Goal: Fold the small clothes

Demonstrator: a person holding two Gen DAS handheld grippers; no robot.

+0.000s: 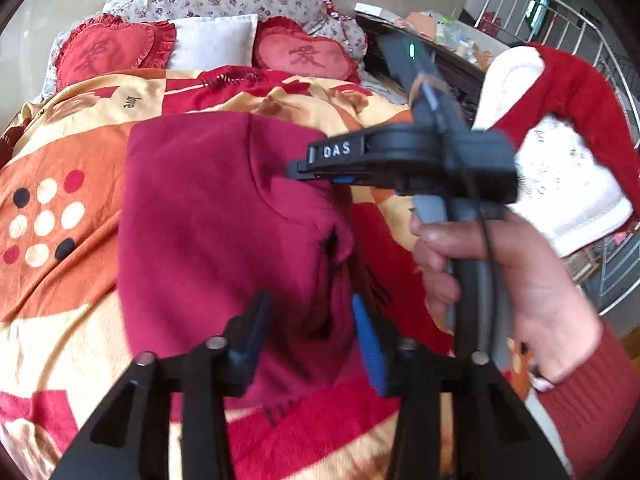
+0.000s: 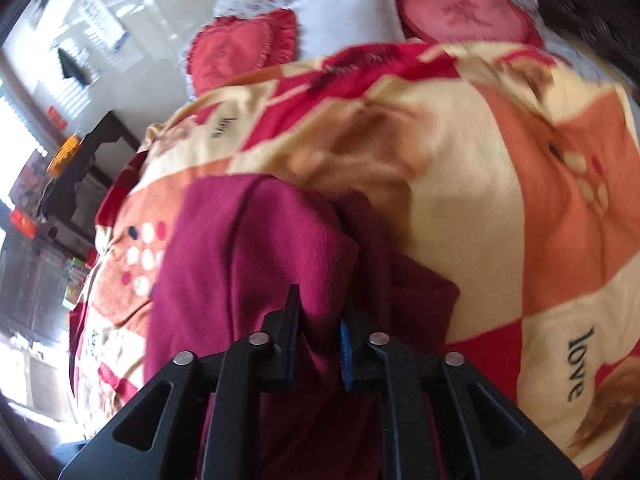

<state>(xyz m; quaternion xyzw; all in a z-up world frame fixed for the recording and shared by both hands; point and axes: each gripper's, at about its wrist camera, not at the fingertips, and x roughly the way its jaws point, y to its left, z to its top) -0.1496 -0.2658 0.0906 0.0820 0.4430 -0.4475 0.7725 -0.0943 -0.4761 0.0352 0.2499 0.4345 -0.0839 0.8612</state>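
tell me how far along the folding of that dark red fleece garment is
Done: the dark red fleece garment already lies doubled over on the orange and cream patterned blanket. In hand: the right gripper is clamped on a bunch of its fabric, while the left gripper stands open above it, gripping nothing. Left: laying that held part down and, probably, one more fold.
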